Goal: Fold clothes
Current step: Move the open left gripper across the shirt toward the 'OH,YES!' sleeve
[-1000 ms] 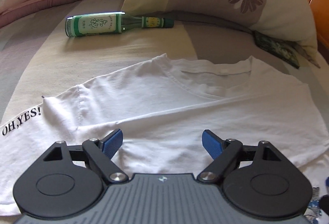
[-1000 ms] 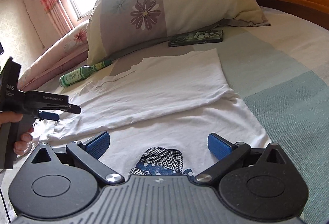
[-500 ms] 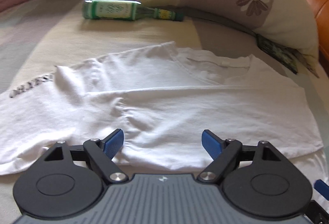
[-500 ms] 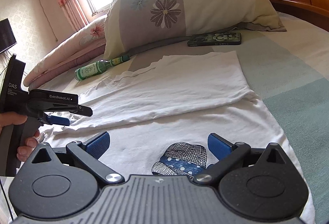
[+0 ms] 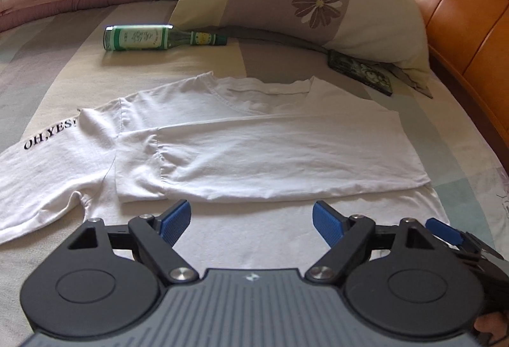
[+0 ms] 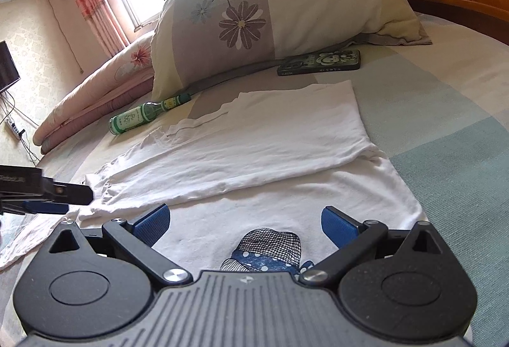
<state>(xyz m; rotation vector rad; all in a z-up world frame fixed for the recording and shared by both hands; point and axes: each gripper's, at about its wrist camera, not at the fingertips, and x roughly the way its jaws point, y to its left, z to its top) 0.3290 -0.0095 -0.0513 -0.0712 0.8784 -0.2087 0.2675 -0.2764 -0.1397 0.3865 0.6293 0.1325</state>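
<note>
Left tongs [image 5: 252, 218] are pulling back and up off the white T-shirt [image 5: 270, 149], gaping wide with nothing between the blue pads, so the far-side panel and sleeve are now lying folded flat just ahead of them. Right tongs [image 6: 245, 221] are hovering open and empty too, barely shifting, over the printed hem directly below them. One side fold is looking done (near side and the "OH,YES!" sleeve [image 5: 47, 137] to the left still spread on the bed [image 5: 461, 130]).
</note>
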